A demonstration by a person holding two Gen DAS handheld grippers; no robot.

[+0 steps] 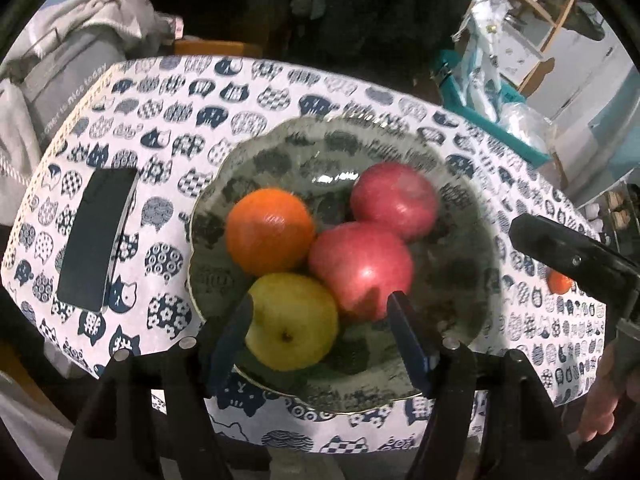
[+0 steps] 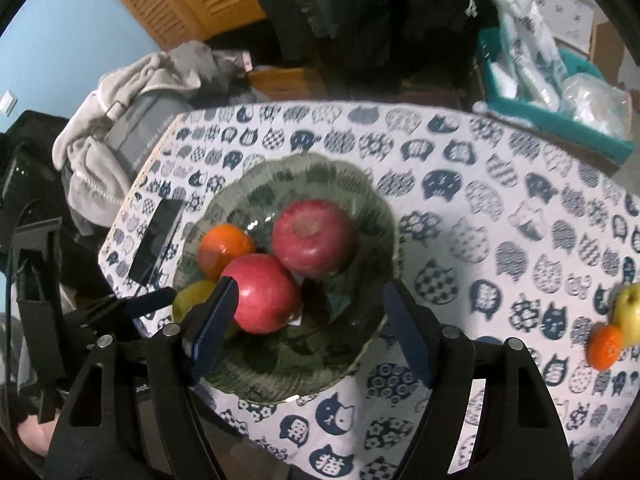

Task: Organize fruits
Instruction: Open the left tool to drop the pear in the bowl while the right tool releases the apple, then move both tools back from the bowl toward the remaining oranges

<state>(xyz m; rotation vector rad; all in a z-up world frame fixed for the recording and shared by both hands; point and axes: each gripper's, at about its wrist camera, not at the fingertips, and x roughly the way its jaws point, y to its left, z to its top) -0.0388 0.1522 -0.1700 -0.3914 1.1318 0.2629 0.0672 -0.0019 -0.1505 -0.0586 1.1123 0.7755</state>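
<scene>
A glass bowl (image 1: 460, 216) sits mid-desk holding an orange (image 1: 270, 232), two red apples (image 1: 360, 268) and a yellow pear (image 1: 292, 320), all touching. The left gripper (image 1: 320, 312) hangs over the pear, released, its fingers apart from the fruit. The right gripper (image 2: 308, 300) hovers over the bowl's near side, released and empty. On the desk's right lie a small orange (image 2: 606, 346) and another pear (image 2: 628, 312), touching.

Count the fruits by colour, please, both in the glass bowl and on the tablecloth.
Red: 2, the near apple and the far apple, in the bowl.
Orange: 2, one in the bowl, one on the tablecloth.
Yellow: 2, one in the bowl, one on the tablecloth.
Total: 6
</scene>
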